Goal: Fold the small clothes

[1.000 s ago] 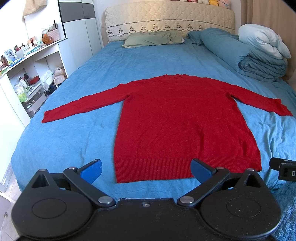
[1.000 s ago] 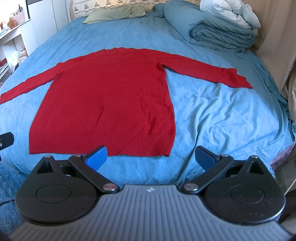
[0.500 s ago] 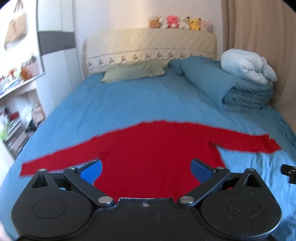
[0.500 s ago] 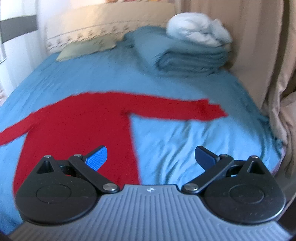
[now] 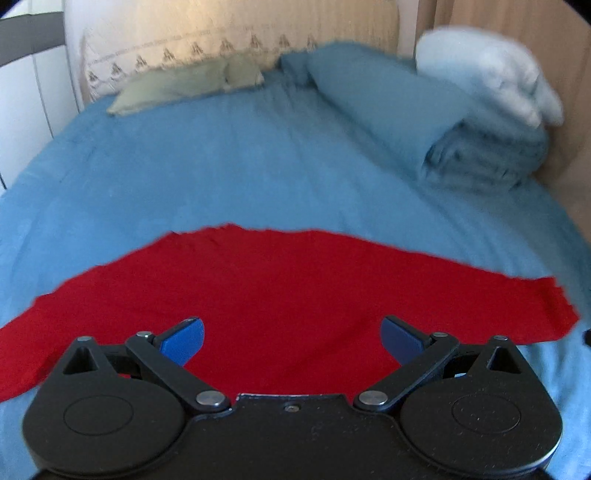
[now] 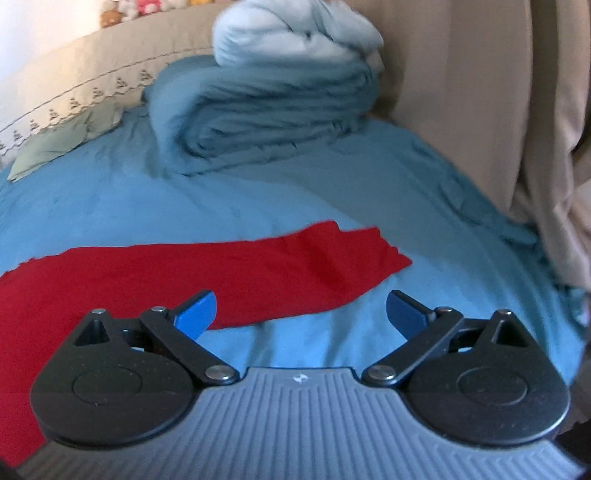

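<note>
A red long-sleeved sweater [image 5: 280, 291] lies flat on the blue bed [image 5: 229, 177], sleeves spread out to both sides. My left gripper [image 5: 291, 339] is open and empty, over the sweater's upper body near the neckline. In the right wrist view the sweater's right sleeve [image 6: 295, 266] stretches to its cuff at mid-frame. My right gripper [image 6: 301, 314] is open and empty, just in front of that sleeve, with its left fingertip [image 6: 195, 314] over the red fabric. The sweater's hem is hidden below both grippers.
A folded blue duvet [image 6: 266, 114] with a white quilt [image 6: 295, 33] on top sits at the bed's far right. A green pillow [image 5: 184, 85] lies by the cream headboard [image 5: 229, 37]. Beige curtains [image 6: 498, 110] hang close along the bed's right edge.
Both grippers have moved forward from the sweater's hem over the garment; the left now sits above the chest, the right near the right sleeve. Both stayed open.
</note>
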Demonstrator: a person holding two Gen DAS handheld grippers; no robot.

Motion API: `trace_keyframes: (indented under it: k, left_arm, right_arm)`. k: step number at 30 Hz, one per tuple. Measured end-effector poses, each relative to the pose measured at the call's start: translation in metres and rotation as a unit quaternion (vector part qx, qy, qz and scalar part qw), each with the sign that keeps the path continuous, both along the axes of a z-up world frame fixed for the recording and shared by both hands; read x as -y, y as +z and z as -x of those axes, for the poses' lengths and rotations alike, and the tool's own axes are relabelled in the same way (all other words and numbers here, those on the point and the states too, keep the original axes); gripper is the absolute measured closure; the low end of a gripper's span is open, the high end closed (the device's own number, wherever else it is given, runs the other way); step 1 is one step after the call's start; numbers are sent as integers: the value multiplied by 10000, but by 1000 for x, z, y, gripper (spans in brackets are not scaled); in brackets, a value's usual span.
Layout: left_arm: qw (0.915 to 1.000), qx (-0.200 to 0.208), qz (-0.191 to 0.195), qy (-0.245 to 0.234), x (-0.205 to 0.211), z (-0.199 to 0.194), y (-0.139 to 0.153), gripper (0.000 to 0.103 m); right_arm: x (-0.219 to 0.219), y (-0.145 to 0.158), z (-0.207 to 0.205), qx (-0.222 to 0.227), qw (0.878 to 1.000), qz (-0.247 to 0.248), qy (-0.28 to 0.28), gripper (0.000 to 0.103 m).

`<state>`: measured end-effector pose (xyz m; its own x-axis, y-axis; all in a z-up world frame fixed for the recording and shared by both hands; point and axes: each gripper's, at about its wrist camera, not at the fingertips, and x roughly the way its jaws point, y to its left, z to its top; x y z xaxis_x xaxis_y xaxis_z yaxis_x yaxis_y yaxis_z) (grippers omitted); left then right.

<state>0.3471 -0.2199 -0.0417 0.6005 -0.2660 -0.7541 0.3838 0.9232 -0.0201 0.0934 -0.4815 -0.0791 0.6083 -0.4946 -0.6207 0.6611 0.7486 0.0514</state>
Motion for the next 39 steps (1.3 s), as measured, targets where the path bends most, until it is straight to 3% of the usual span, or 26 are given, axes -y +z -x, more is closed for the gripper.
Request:
trace_keyframes:
  k: [3, 6, 8, 18, 21, 23, 24, 26, 34, 39]
  left_arm:
    - [9996, -200, -184, 58, 17, -30, -37, 0]
    - [9991, -407, -119, 97, 23, -50, -66, 0]
    - [9987, -474, -87, 163, 25, -59, -78, 0]
    - [9977, -598, -267, 167, 48, -90, -110, 0]
    - [9974, -643, -251, 225, 52, -95, -112, 0]
    - [9972, -653, -292, 236, 57, -99, -114, 0]
    - [9970, -653, -350, 221, 60, -102, -115, 0]
    - [9963, -681, -481, 198, 66, -106, -118, 0]
    - [9955, -724, -601, 143, 70, -115, -125, 0]
    - [9968, -761, -89, 226, 36, -114, -98, 0]
  right_arm:
    - [29, -32, -9, 68, 9994, -319, -81, 0]
    - [51, -58, -17, 149, 9979, -606, -155, 0]
    - [63, -72, -23, 191, 9969, -735, -201, 6]
    - [93, -98, -37, 463, 9927, -946, -581, 27]
    - [103, -99, -40, 628, 9900, -1013, -760, 39]
    - [109, -98, -42, 668, 9882, -1060, -886, 55]
    - [111, -97, -43, 673, 9876, -1082, -914, 59]
    - [111, -93, -46, 698, 9876, -1109, -861, 78]
    - [64, -30, -78, 1006, 9912, -843, -162, 80]
    - [6, 25, -130, 1476, 9851, -692, 543, 80]
